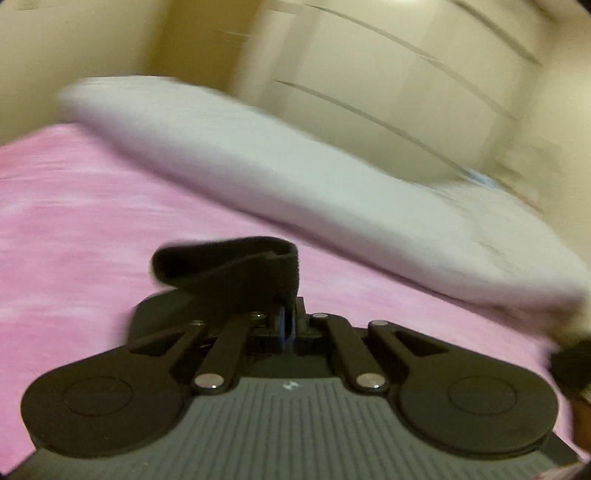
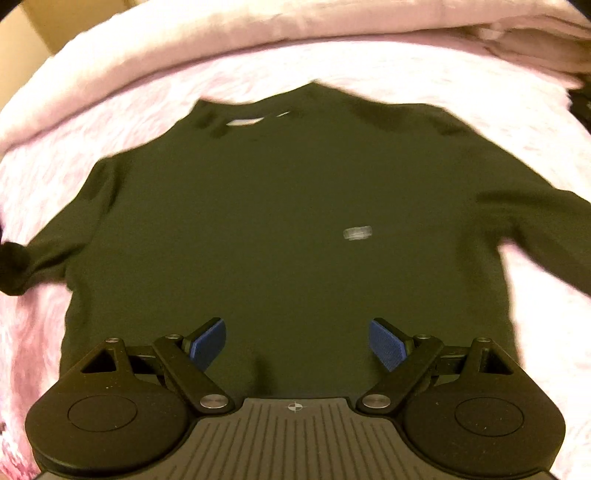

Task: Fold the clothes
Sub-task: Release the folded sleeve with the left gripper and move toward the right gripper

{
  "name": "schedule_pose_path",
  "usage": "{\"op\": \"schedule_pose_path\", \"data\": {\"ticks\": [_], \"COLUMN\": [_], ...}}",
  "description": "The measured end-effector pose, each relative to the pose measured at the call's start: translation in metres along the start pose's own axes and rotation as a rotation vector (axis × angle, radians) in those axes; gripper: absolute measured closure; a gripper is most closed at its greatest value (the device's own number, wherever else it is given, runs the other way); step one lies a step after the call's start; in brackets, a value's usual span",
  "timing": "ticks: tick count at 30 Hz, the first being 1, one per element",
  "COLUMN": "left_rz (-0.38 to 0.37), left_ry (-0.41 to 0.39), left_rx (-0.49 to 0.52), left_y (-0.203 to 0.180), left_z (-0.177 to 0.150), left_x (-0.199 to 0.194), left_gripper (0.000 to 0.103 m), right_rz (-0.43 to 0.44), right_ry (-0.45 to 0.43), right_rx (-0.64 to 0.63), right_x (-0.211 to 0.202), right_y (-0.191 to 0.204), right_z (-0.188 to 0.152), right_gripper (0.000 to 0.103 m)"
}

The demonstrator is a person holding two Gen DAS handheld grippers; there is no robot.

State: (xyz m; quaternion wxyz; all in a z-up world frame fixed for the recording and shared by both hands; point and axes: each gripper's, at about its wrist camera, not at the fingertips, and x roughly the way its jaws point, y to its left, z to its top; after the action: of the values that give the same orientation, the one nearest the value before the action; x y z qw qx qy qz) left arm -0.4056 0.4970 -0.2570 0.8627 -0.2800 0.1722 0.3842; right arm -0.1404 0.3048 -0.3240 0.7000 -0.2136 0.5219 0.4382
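A dark long-sleeved shirt (image 2: pixel 288 206) lies spread flat on a pink bedspread (image 2: pixel 388 70), collar away from me, with a small pale logo (image 2: pixel 357 233) on its chest. My right gripper (image 2: pixel 297 343) hovers open over the shirt's lower hem, and its blue pads (image 2: pixel 208 345) are wide apart with nothing between them. In the left wrist view, my left gripper (image 1: pixel 286 325) is shut on a black sleeve cuff (image 1: pixel 229 266), which loops up and over to the left above the bedspread (image 1: pixel 92 221). The shirt's right sleeve (image 2: pixel 546 229) stretches out sideways.
A white pillow (image 1: pixel 295 177) lies along the far side of the bed in the left wrist view, with a cream wardrobe (image 1: pixel 406 74) behind it. A folded pale pink blanket (image 2: pixel 258 29) runs across the bed beyond the shirt's collar.
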Motion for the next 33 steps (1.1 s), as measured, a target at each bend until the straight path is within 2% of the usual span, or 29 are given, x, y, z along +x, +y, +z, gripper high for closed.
{"op": "schedule_pose_path", "data": {"ticks": [2,3,4,6,9,13,15,16,17,18,22,26,31,33], "left_rz": [-0.112,-0.167,-0.2,-0.194,-0.158,-0.109,-0.052,-0.023,-0.005,0.013,0.083,0.111,0.093,0.088], "left_ry": [0.104,0.16,0.257,0.405,0.465,0.543,0.529,0.528,0.528,0.527,0.526,0.542,0.58,0.585], "left_rx": [0.048,0.071,0.088,0.152,0.171,0.197,0.18,0.168,0.152,0.135,0.07,0.059,0.05,0.051], "left_y": [-0.057,-0.086,-0.11,-0.144,-0.151,-0.159,-0.143,-0.139,-0.13,-0.122,-0.088,-0.068,-0.053,-0.048], "left_z": [-0.028,-0.043,-0.067,-0.11,-0.127,-0.148,-0.138,-0.128,-0.123,-0.117,-0.095,-0.094,-0.101,-0.101], "left_x": [0.029,0.044,0.062,0.086,0.076,0.062,0.053,0.053,0.052,0.051,0.046,0.042,0.046,0.049], "left_gripper": [0.1,0.092,0.09,0.09,0.092,0.092,0.092,0.092,0.092,0.092,0.092,0.092,0.092,0.092], "right_rz": [0.003,0.004,0.005,0.013,0.068,0.25,0.346,0.392,0.438,0.488,0.611,0.649,0.598,0.57], "right_ry": [-0.014,-0.019,-0.024,-0.03,-0.037,-0.049,-0.038,-0.032,-0.016,0.008,0.079,0.141,0.158,0.144], "right_rx": [0.023,0.034,0.047,0.081,0.156,0.247,0.285,0.303,0.317,0.332,0.429,0.559,0.611,0.589], "right_x": [-0.009,-0.013,-0.016,-0.02,-0.022,-0.016,-0.008,-0.003,0.004,0.013,0.048,0.082,0.1,0.104], "right_y": [-0.025,-0.038,-0.052,-0.078,-0.113,-0.137,-0.136,-0.134,-0.129,-0.123,-0.1,-0.086,-0.07,-0.061], "right_z": [0.004,0.006,0.008,0.01,0.015,0.019,0.024,0.026,0.028,0.03,0.031,0.026,0.022,0.023], "right_gripper": [0.016,0.016,0.016,0.016,0.016,0.016,0.024,0.032,0.045,0.05,0.05,0.05,0.05,0.061]}}
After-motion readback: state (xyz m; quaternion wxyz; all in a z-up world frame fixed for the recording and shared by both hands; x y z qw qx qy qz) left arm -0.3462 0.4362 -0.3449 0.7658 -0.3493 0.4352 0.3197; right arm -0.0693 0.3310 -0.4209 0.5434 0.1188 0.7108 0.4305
